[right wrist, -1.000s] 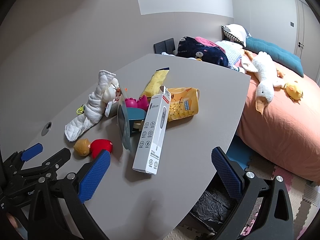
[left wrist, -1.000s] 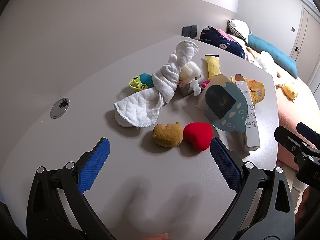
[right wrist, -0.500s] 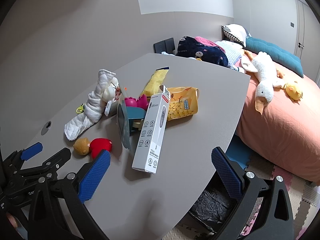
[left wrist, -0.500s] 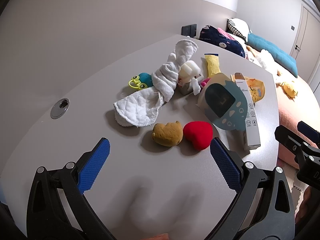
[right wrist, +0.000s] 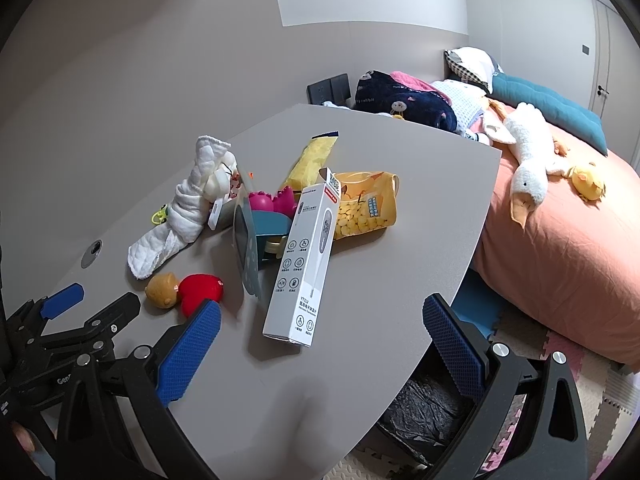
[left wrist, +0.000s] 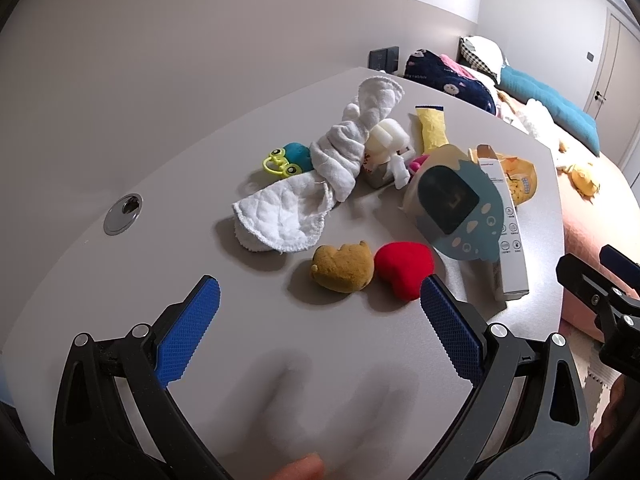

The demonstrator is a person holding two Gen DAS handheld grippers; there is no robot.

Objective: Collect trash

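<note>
While both tools hang low in the frame, little has shifted from a second ago.
Left gripper (left wrist: 320,308): fingers wide apart, empty, hovering as before.
Right gripper (right wrist: 320,326): spread too, holding nothing.
Trash: white box (right wrist: 306,260) mid-frame on the grey surface (right wrist: 280,380); yellow packet (right wrist: 366,210) just behind.
Bin (right wrist: 424,412): lower right, below the edge.
Meaning: collecting not yet begun, I'd say.
</note>
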